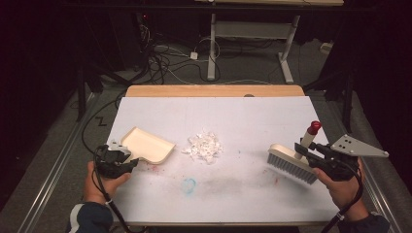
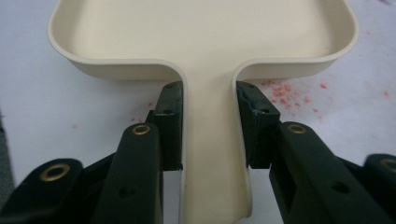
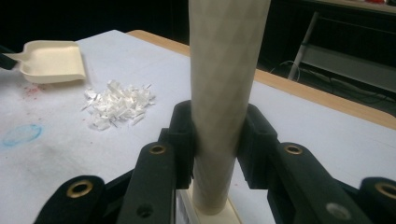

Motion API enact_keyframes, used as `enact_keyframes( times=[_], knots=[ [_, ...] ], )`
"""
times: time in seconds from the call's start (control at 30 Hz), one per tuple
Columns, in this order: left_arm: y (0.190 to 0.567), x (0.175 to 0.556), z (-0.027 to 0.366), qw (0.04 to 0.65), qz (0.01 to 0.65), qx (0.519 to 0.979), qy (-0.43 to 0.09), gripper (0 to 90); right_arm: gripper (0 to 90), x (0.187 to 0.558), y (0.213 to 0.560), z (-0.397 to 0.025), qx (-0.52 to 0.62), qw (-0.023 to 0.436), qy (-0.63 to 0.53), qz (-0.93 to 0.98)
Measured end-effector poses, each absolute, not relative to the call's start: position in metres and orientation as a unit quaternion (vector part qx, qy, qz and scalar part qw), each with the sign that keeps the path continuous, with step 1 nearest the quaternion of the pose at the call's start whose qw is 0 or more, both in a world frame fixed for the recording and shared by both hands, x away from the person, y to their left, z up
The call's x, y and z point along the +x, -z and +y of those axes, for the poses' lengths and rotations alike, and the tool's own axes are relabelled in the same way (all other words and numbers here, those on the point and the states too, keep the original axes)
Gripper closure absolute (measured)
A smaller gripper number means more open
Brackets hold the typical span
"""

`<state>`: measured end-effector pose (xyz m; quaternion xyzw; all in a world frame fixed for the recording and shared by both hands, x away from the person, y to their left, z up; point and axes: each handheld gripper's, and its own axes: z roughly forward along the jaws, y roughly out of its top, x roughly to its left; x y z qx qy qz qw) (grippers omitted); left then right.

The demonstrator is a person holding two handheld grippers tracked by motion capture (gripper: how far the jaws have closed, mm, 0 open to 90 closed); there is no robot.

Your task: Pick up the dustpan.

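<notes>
High view: we see a cream dustpan (image 1: 148,144) lying flat near the bench's left edge, its open mouth turned toward a pile of white shreds (image 1: 204,147) in the middle of the bench (image 1: 252,111). The left gripper (image 1: 127,164) has the pan's handle. Near the right edge the right gripper (image 1: 302,151) holds a hand brush (image 1: 291,162) by its stem, bristles down on the sheet. We judge pan and brush are set on opposite sides of the pile so the brush can sweep it into the pan.

Left gripper view: the jaws stand narrowly apart, pads (image 2: 170,126) pressed on either side of the pan's handle (image 2: 210,154); the pan's wall (image 2: 116,70) lies just ahead. Red specks dot the sheet to the right.

Right gripper view: the jaws pinch the brush's pale stem (image 3: 219,116), which stands upright between the pads (image 3: 184,140). Beyond lie the shreds (image 3: 119,105) and, farther, the dustpan (image 3: 51,60), well apart from the brush. A blue smudge (image 3: 21,134) marks the sheet nearby.
</notes>
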<state>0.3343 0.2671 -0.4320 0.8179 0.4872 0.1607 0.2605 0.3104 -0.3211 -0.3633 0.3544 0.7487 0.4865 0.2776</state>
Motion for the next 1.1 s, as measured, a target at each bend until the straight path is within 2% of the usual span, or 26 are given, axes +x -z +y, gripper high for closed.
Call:
enact_keyframes(
  times=[0.17, 0.4, 1.1],
  knots=[
    [0.424, 0.33, 0.268, 0.235, 0.445, 0.854, -0.133, 63.3, 71.2, 0.313, 0.364, -0.321, 0.362, 0.28, -0.485, 0.745],
    [0.42, 0.326, 0.267, 0.214, 0.414, 0.878, -0.114, 63.3, 71.2, 0.318, 0.36, -0.317, 0.36, 0.284, -0.491, 0.741],
    [0.409, 0.333, 0.256, 0.184, 0.355, 0.913, -0.077, 63.2, 71.2, 0.371, 0.363, -0.297, 0.37, 0.283, -0.481, 0.743]
  ],
)
